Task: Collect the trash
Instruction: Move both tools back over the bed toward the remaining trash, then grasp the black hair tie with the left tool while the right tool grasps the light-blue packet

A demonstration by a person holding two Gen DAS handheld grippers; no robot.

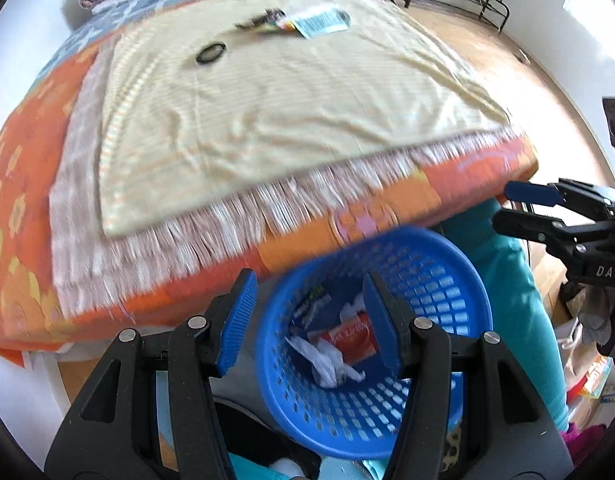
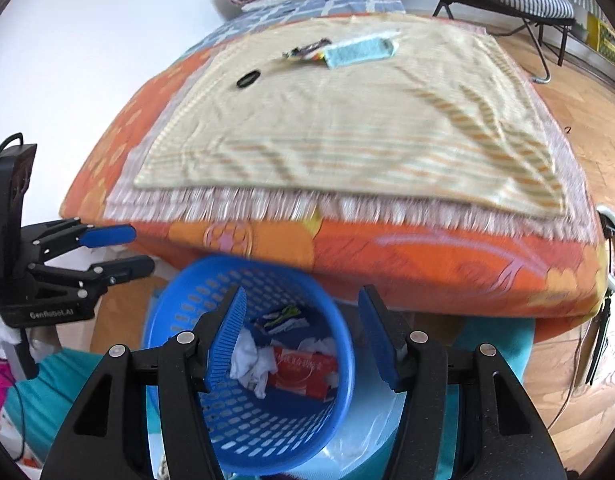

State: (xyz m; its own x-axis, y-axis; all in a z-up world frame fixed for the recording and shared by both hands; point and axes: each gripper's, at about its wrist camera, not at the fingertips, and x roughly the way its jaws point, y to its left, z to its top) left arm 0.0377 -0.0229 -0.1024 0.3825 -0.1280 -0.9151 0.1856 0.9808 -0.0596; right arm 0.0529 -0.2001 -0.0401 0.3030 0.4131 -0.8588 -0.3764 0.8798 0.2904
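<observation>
Left wrist view blurs bed (image 1: 267, 120), basket (image 1: 447, 272).

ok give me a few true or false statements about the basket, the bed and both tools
1. The blue basket holds crumpled white paper and a red packet. True.
2. The left tool grips a wrapper. False: it is open and holds nothing.
3. A black ring lies on the bed's cream blanket. True.
4. The right tool is shut. False: its jaws stand apart, nothing between them.
5. The basket sits on the bed. False: it is below the bed's near edge.
</observation>
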